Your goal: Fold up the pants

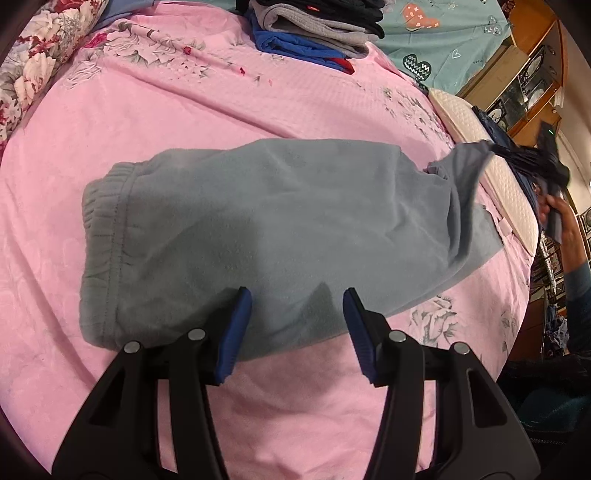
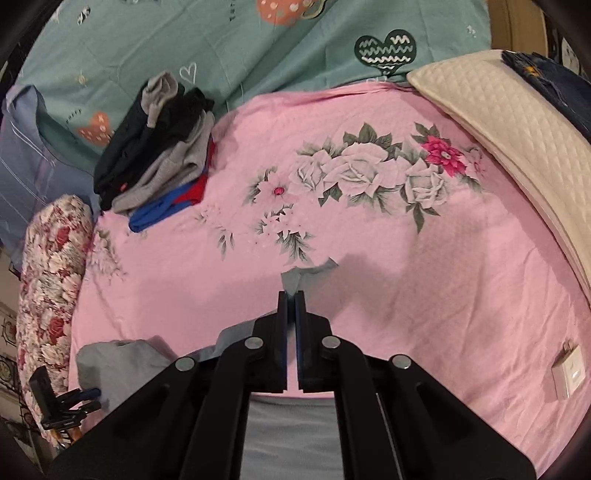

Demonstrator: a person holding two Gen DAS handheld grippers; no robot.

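Observation:
Grey fleece pants (image 1: 266, 229) lie on the pink floral bedspread (image 1: 258, 103), waistband to the left, legs doubled over to the right. My left gripper (image 1: 297, 299) is open and empty, its blue-padded fingers just above the near edge of the pants. My right gripper (image 2: 291, 295) is shut on a corner of the grey pants (image 2: 306, 275) and holds it lifted above the bed. In the left wrist view the right gripper (image 1: 495, 147) is at the far right, pulling the lifted cloth end up. More grey cloth (image 2: 122, 365) hangs below it.
A pile of folded clothes (image 1: 314, 33) (image 2: 159, 155) sits at the far side of the bed. A white quilted pillow (image 2: 517, 155) with dark jeans (image 2: 554, 85) on it lies at the right edge. A floral bolster (image 2: 51, 288) lies left. A small white box (image 2: 569, 373) rests on the bedspread.

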